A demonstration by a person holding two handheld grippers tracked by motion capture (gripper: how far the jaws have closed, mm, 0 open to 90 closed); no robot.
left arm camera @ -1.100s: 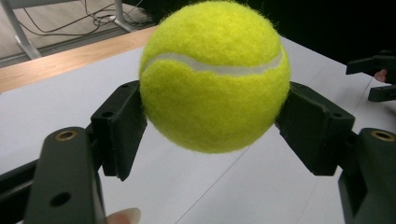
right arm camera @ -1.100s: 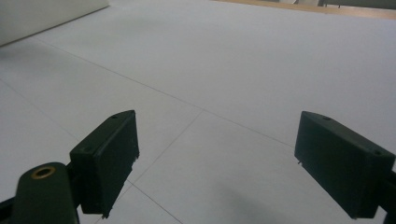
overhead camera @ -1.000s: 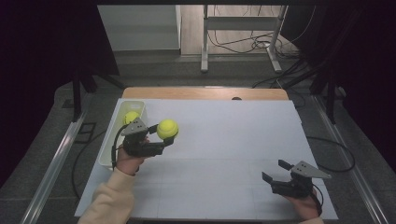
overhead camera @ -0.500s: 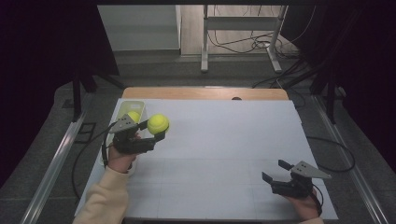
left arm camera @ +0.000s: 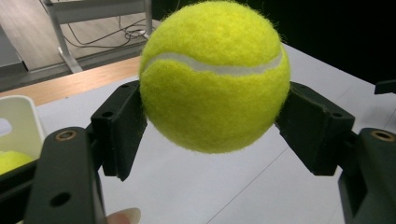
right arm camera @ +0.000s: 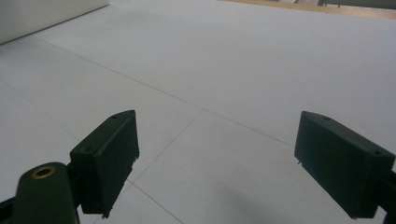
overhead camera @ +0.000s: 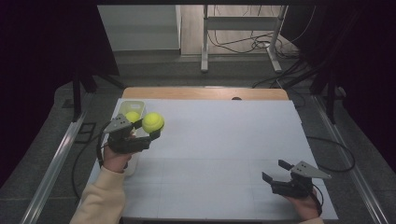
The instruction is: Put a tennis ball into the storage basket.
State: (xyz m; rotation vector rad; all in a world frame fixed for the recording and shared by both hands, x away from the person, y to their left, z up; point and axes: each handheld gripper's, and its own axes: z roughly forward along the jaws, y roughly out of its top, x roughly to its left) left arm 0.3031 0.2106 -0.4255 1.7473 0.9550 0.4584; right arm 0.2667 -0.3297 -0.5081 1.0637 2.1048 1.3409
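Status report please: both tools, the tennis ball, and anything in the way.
Left tool shut on tennis ball, held beside white bin. Second ball already in bin. Right tool open, nothing between its jaws. Nothing blocking.

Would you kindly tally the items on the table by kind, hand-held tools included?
Tennis balls: 2, the held ball and the ball in the bin
White bins: 1, the bin
Tools: 2, the left tool and the right tool
Total: 5

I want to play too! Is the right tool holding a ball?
No, the right tool is open with only bare table between its jaws.
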